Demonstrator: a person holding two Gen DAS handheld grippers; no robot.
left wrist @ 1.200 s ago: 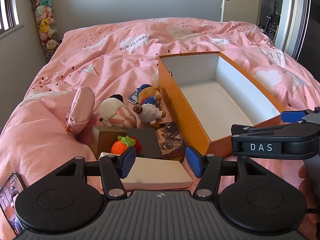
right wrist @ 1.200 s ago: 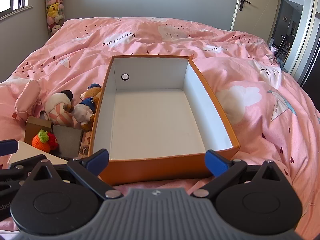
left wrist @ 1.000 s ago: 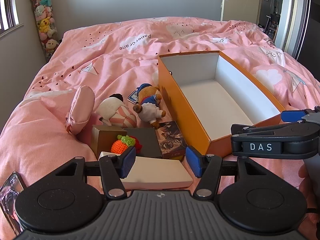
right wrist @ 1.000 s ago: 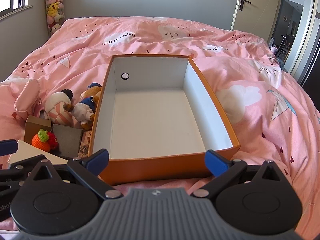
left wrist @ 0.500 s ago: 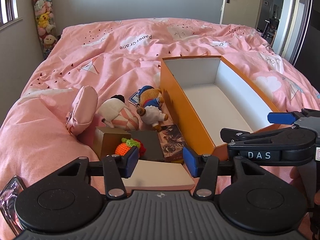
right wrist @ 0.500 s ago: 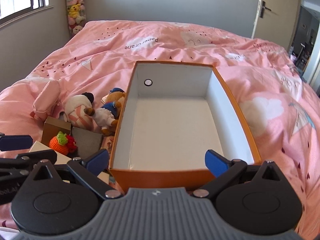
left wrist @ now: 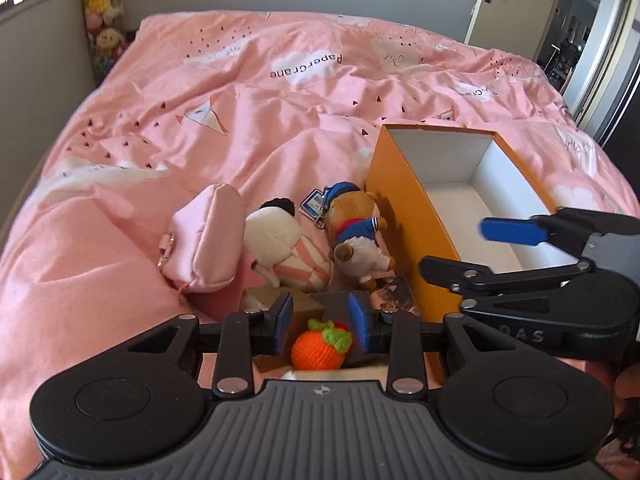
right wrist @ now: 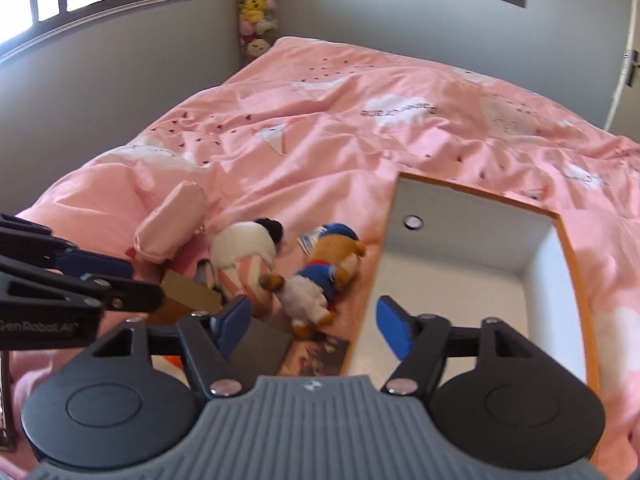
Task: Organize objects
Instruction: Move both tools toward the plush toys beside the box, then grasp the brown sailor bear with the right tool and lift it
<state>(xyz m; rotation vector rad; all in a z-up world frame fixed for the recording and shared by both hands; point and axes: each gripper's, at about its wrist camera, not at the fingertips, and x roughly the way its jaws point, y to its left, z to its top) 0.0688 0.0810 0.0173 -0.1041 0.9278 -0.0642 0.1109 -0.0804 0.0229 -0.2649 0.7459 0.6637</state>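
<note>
Both grippers were shifted left toward toys; left gripper (left wrist: 320, 322) narrowed above crochet orange (left wrist: 318, 346), right gripper (right wrist: 314, 326) half-closed, nothing held.

Pink duvet (left wrist: 280, 128) – white clouds, orange box (left wrist: 404, 216) – white inside, orange crochet fruit (left wrist: 316, 350)

The left gripper (left wrist: 320, 318) is pointed steeply downward, its blue pads narrowly parted after closing, nothing pressed between them. The right gripper (right wrist: 314, 322) is tilted down, its jaws half apart after closing, nothing gripped. From the left camera, it is seen at three o'clock.
</note>
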